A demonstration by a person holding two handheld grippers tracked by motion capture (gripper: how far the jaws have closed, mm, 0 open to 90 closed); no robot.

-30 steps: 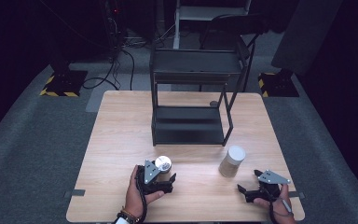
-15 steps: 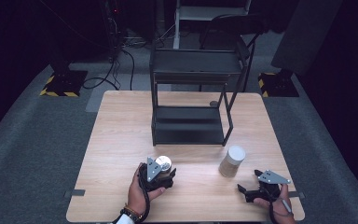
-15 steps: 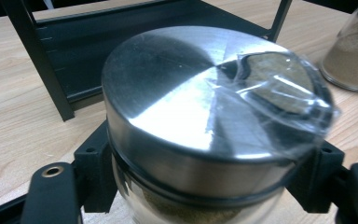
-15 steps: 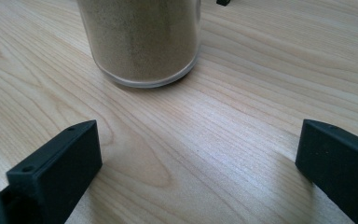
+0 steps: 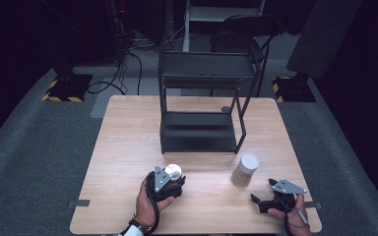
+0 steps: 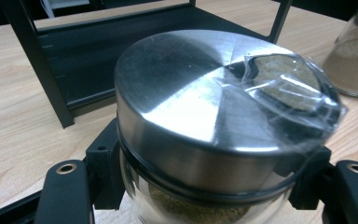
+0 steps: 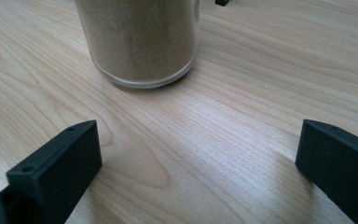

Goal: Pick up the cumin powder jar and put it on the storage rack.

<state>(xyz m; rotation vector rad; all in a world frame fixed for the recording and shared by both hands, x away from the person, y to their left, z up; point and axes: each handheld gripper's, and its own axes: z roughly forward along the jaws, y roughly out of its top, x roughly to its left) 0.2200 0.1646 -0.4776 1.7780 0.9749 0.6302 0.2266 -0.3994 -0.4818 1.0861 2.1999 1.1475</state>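
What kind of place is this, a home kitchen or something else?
Probably a lab or recording studio, not a kitchen: a lone wooden table stands on grey carpet amid dark drapes, with yellow-black striped stand bases and loose cables behind it.

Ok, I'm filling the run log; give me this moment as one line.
left gripper: shut on steel-lidded jar | right gripper: open, empty, facing second jar | black rack: empty

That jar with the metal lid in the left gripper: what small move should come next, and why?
Probably a short lift straight up. The left gripper has just been closing and its jaws now clamp the steel-lidded jar below the lid, while the jar stands on the table in front of the black rack, whose shelves look bare.
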